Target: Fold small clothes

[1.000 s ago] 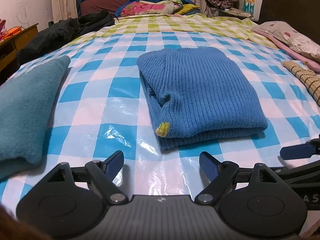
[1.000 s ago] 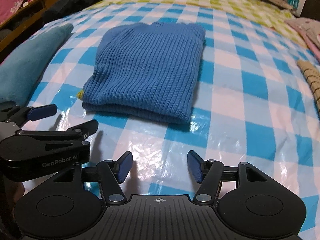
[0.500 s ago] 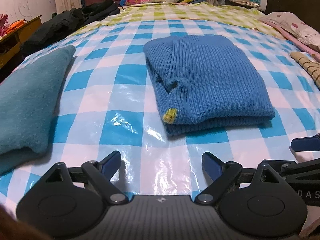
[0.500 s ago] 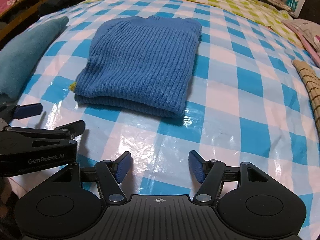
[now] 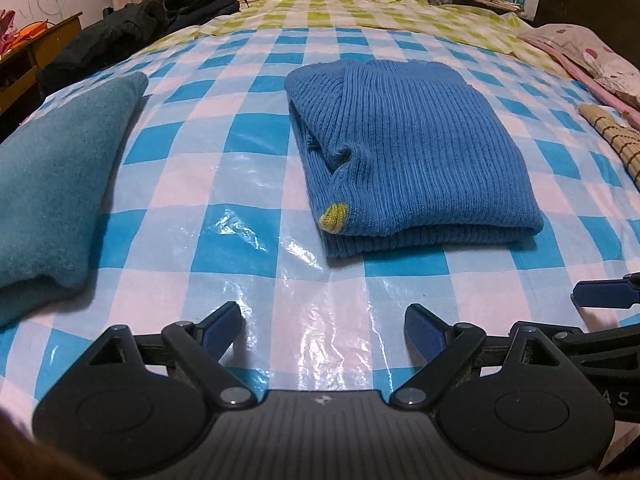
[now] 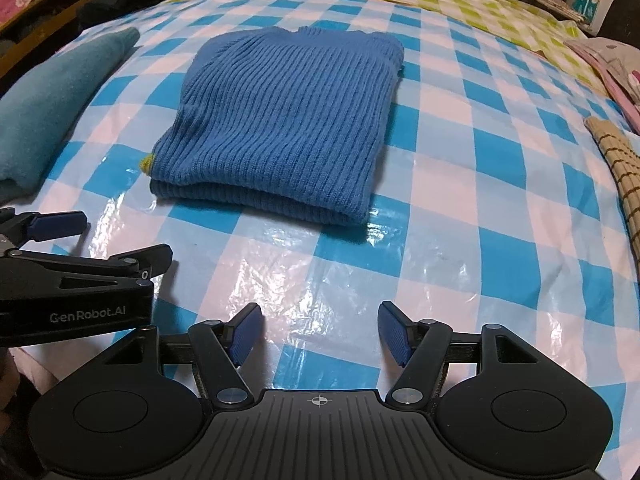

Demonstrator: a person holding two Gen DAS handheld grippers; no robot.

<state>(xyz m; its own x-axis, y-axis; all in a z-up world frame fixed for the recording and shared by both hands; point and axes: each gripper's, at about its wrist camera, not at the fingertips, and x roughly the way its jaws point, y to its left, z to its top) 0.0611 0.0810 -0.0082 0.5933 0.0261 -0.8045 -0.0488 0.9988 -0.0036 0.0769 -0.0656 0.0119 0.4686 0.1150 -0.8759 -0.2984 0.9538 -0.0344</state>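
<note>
While folded blue sweater (image 5: pixel 408 148) lies clear, teal cloth (image 5: pixel 52 184) (perhaps fleece) flanks it.

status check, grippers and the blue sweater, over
Left gripper and right gripper open, empty. Blue sweater folded on checked sheet. Nothing in the way.

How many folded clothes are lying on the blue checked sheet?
2: a blue ribbed sweater in the middle, and a teal garment by the left edge. A striped beige cloth at right may be another.
</note>
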